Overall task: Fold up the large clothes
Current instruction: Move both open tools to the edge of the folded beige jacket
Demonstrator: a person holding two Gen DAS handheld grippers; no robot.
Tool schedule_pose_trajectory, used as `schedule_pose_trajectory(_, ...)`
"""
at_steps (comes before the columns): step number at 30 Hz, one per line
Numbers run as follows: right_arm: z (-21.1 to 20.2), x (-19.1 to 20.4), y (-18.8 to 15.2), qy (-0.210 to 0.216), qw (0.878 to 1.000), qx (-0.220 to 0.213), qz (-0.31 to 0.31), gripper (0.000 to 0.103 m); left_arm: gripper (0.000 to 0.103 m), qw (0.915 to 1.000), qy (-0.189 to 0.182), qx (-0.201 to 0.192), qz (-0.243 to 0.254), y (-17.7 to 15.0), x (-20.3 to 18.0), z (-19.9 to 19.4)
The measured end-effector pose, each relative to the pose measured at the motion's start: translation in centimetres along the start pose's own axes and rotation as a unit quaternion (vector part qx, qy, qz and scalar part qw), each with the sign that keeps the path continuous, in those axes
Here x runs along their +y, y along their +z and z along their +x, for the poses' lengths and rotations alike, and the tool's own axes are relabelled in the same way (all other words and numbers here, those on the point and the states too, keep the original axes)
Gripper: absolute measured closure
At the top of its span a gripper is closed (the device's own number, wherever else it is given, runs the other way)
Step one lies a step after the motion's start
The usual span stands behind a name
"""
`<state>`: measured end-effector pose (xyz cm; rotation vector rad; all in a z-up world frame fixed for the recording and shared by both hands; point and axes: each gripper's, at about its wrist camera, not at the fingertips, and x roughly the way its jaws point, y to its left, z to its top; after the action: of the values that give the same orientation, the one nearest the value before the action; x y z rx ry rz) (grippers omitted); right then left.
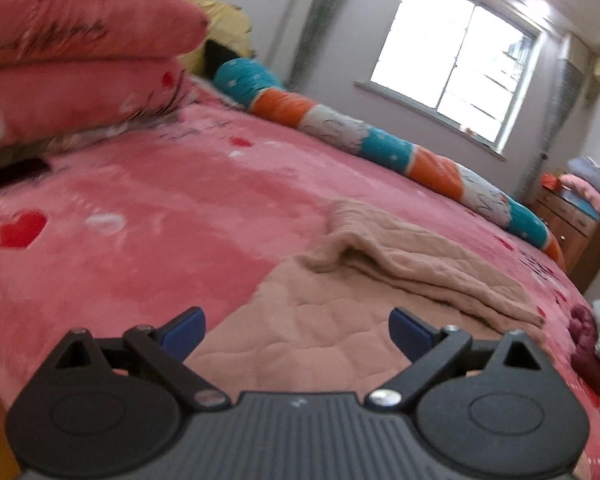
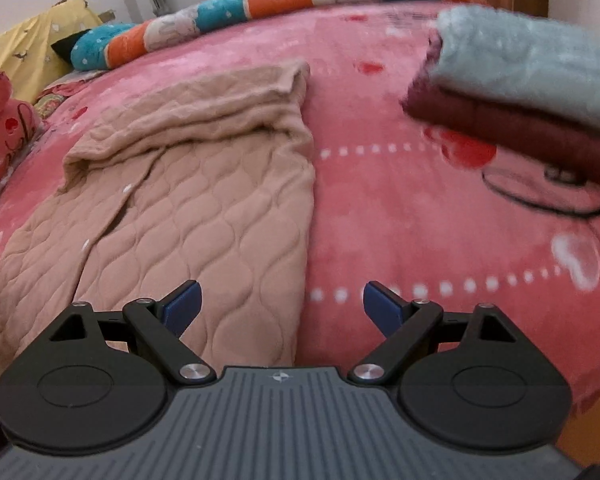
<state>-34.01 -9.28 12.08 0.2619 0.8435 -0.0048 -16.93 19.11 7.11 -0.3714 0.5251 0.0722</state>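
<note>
A beige quilted garment (image 2: 188, 200) with a button front lies spread on the pink heart-print bed (image 2: 400, 200), its upper part bunched into folds. The left wrist view has the same garment (image 1: 332, 320) right in front of the fingers. My left gripper (image 1: 296, 334) is open above the garment's near left edge, nothing between its blue pads. My right gripper (image 2: 280, 306) is open too, hovering over the garment's right edge where it meets the bedspread.
Folded grey and maroon clothes (image 2: 532, 92) are stacked at the right of the bed. A long striped bolster (image 1: 380, 148) runs along the far side. Pink pillows (image 1: 72, 64) pile at the left, with a dark flat object (image 1: 16, 174) below them. A wooden dresser (image 1: 576, 220) stands beyond.
</note>
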Motion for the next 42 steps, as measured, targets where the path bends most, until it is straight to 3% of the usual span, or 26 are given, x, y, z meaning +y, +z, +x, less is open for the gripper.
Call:
schedule_pose_trajectory(8,2.5,0.2,-1.1,0.041,0.993,0.11,0.029,0.0,0.005,0.9975,0.017,0.042,-0.054,-0.6,3.1,1.5)
schedule_pose_trajectory(23,5.6,1.1,-1.8,0.089,0.982,0.16,0.046,0.0,0.005,0.996,0.021,0.086,-0.003,-1.4,3.7,3.4)
schedule_pose_trajectory(32,5.4,1.3,-1.9,0.12,0.98,0.157,0.036,0.0,0.025,0.9939,-0.015,0.108,0.019,-1.6,3.2,3.8)
schedule_pose_trajectory(37,5.8,1.9,-2.0,0.129,0.978,0.164,0.017,0.0,0.047,0.9914,-0.033,0.121,0.038,-1.6,2.8,3.4)
schedule_pose_trajectory(42,5.6,1.2,-1.8,0.17,0.971,0.162,0.042,0.003,0.053,0.9889,-0.067,0.129,0.028,-1.4,3.0,3.0)
